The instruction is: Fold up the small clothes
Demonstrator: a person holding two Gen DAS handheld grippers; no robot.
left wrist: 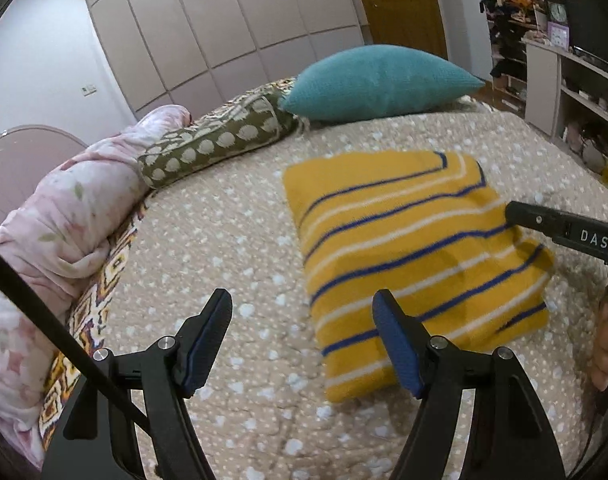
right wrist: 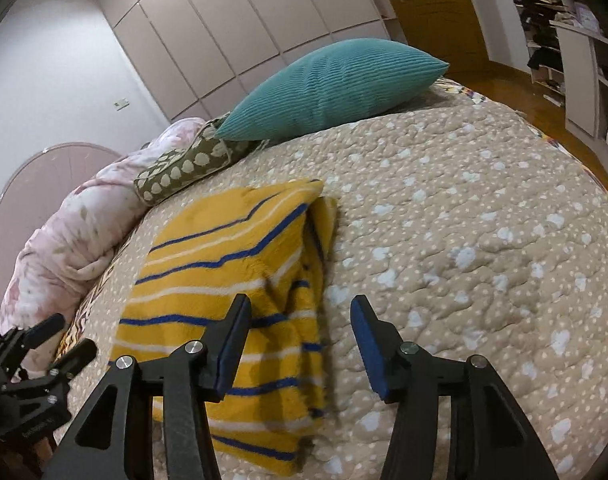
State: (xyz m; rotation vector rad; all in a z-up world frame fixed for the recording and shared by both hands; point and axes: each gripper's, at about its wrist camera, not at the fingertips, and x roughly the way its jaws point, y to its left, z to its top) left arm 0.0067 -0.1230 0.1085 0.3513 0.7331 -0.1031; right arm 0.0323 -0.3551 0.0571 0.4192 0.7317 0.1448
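Observation:
A yellow garment with blue and white stripes lies folded into a rectangle on the beige dotted bedspread. It also shows in the right wrist view. My left gripper is open and empty, hovering just left of the garment's near edge. My right gripper is open and empty, over the garment's right edge. One right finger reaches over the garment from the right in the left wrist view. The left gripper shows at the lower left of the right wrist view.
A teal cushion and an olive patterned bolster lie at the far side of the bed. A pink floral duvet is bunched at the left. Shelves stand at the right, wardrobes behind.

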